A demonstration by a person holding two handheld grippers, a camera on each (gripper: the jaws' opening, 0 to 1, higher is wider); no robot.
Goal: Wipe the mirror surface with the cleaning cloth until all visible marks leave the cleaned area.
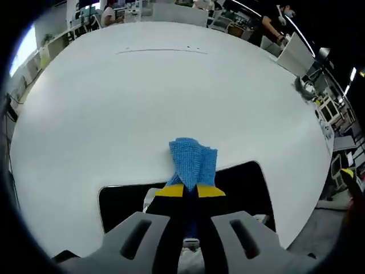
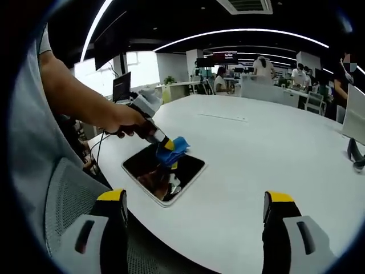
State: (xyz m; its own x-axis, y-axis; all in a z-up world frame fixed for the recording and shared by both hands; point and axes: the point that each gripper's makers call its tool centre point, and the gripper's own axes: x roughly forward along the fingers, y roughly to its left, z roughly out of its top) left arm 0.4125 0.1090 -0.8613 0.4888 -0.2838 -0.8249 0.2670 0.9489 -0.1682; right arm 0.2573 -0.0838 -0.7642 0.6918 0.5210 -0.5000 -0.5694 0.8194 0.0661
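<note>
A blue cleaning cloth (image 1: 193, 162) sticks out from between the yellow-tipped jaws of my left gripper (image 1: 190, 190), which is shut on it. Below it lies the mirror (image 1: 245, 188), a dark rectangle with a white rim, flat on the white table. In the right gripper view the same mirror (image 2: 162, 174) sits near the table's front-left edge, with the left gripper (image 2: 166, 146) pressing the cloth (image 2: 175, 147) onto its far side. My right gripper (image 2: 194, 208) is open, well back from the mirror, nothing between its fingers.
The big white round table (image 2: 274, 148) stretches beyond the mirror. A mesh chair back (image 2: 63, 197) stands at the table's edge below the person's arm (image 2: 74, 94). A monitor (image 2: 356, 123) stands at the right. Desks and people fill the office behind.
</note>
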